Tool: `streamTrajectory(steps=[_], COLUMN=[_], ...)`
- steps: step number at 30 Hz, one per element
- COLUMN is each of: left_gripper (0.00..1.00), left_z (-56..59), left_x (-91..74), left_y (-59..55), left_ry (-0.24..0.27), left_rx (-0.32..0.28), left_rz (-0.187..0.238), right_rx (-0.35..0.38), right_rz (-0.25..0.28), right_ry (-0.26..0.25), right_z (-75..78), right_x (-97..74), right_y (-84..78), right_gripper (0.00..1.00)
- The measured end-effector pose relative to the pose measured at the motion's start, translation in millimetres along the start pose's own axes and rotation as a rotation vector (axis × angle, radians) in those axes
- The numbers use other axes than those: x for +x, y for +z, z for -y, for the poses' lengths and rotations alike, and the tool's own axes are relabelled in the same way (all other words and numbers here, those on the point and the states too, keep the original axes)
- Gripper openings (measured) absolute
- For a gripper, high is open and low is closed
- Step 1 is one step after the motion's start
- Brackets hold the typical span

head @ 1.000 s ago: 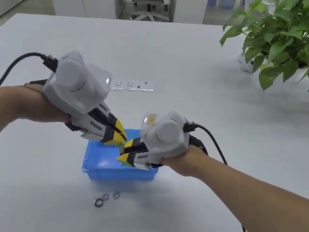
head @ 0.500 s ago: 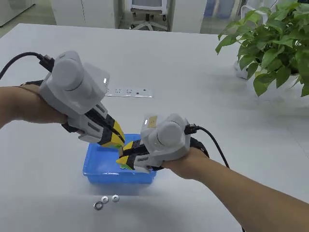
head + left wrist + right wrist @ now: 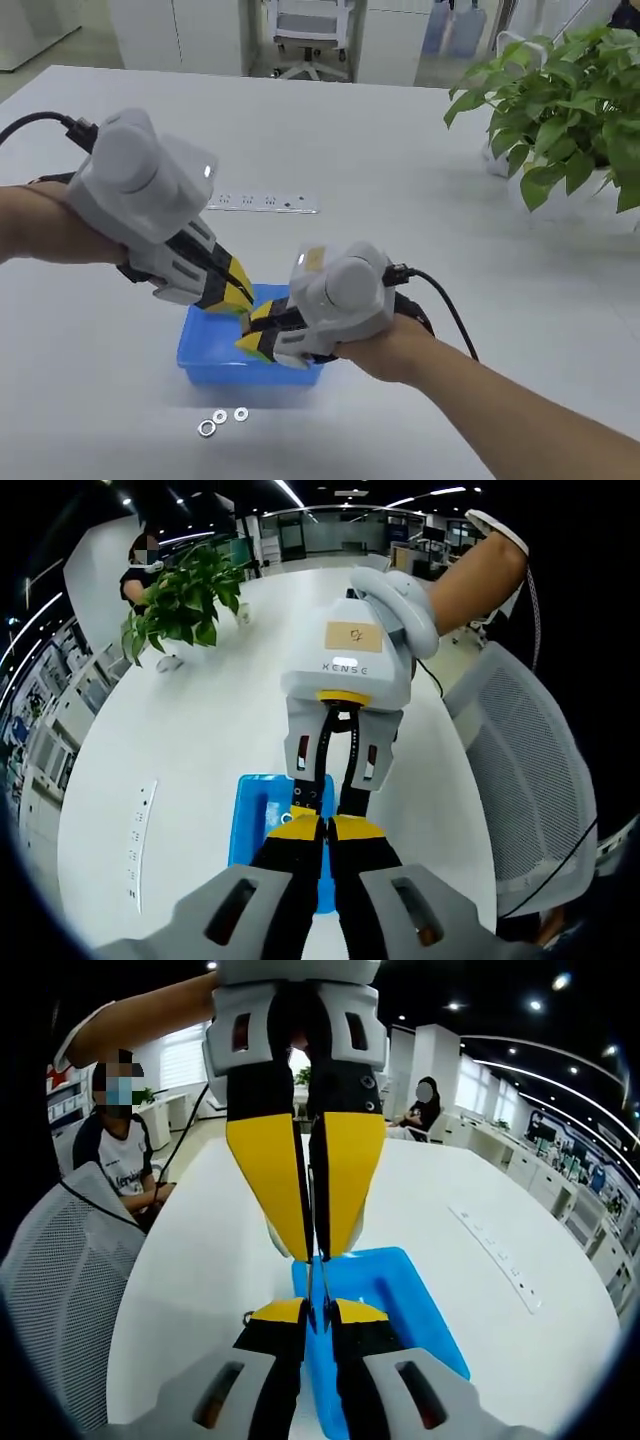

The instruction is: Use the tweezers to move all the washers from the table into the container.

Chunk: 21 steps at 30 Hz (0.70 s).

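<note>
While both my hand-held grippers stay nose to nose over the container, no washer has gone in.

Since a second ago only my head has shifted: the three small silver metal washers (image 3: 221,419) lie where they were, towards the near edge of the white counter (image 3: 400,200), just in front of the shallow blue plastic container (image 3: 250,372). My right hand-held gripper (image 3: 252,340) is clenched on what I take for the thin metal tweezers (image 3: 313,1295). That sliver runs up into my left hand-held gripper (image 3: 235,293), whose jaws are pressed nearly together, though I cannot tell if they pinch it. I judge I am still settling my hold on the tool, so the picking has yet to start. I see no washers in the part of the container that shows.
</note>
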<state>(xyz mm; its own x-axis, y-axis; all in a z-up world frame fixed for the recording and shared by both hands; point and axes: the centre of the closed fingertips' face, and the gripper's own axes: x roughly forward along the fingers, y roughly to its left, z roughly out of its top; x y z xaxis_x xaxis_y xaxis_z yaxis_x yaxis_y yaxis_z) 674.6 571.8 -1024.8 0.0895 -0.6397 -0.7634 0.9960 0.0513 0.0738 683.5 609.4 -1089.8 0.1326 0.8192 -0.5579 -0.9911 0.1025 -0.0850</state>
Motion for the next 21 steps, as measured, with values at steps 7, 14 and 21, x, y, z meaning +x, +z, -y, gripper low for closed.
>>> streamTrajectory(steps=[7, 14, 21], left_gripper=[0.05, 0.05, 0.06], left_z=[10.7, 17.8, 24.6], left_x=[-0.2, 1.4, 6.4], left_y=[-3.7, -8.0, -13.7], left_ry=[0.0, 0.0, -0.003], left_rx=[-0.008, -0.015, -0.025], left_rz=[-0.003, -0.002, -0.002], right_rx=[-0.016, -0.021, -0.023], right_rz=[-0.013, -0.017, -0.024], right_ry=[0.015, 0.023, 0.032], right_z=[-12.4, -20.8, -27.9], right_x=[1.9, 3.5, 5.4], right_y=[-0.7, -4.4, -10.2], right_gripper=[0.11, 0.12, 0.12])
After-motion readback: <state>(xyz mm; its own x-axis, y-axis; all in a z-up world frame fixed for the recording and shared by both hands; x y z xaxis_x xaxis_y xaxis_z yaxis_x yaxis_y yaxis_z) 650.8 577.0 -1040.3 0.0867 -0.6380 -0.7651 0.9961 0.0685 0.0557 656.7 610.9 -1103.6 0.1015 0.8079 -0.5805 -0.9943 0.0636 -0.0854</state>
